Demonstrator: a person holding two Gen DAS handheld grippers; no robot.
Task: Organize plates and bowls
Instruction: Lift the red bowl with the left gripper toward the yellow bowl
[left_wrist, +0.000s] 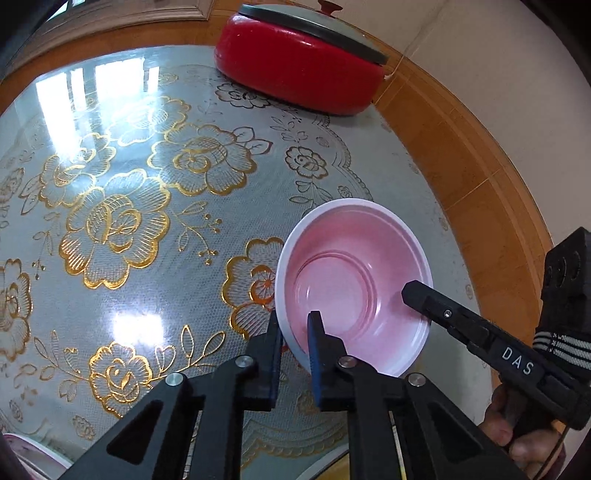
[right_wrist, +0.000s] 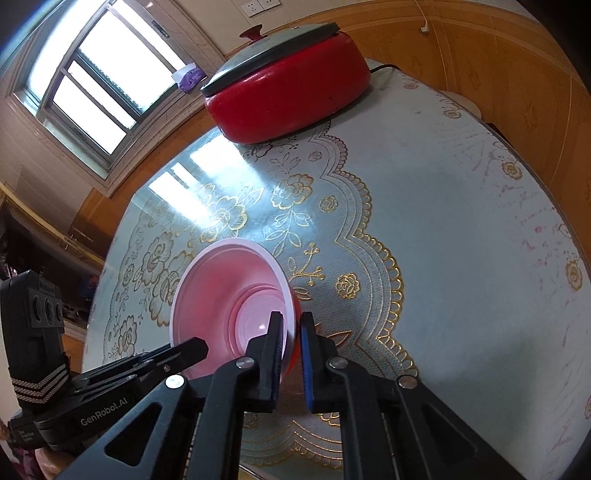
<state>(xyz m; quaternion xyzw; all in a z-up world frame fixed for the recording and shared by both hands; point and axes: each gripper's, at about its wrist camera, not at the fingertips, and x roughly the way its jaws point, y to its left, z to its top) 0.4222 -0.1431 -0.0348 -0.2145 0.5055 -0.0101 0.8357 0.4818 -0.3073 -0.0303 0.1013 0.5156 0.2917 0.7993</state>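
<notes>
Pink bowl (left_wrist: 354, 291) held over the right part of a round table (left_wrist: 369, 122), its mouth turned up and tilted toward the left wrist camera; being round, it has no long axis. The inside is glossy pale pink with a stepped ring around a flat base, the rim is whitish, and a red outer wall shows at its lower edge in the right wrist view (right_wrist: 236, 306). The bowl holds nothing. Left gripper (left_wrist: 295, 332): its fingers straddle the near rim, one outside the wall and the blue-padded one (left_wrist: 314, 343) inside, closed on it. Right gripper (right_wrist: 291, 332): its fingers likewise stand one inside and one outside the opposite rim, clamped on the wall. The table carries a pale cloth with gold roses (left_wrist: 114, 221) under glass. At the far edge stands a red pan (left_wrist: 299, 70) with a grey lid (left_wrist: 314, 26), closed, contents hidden.
</notes>
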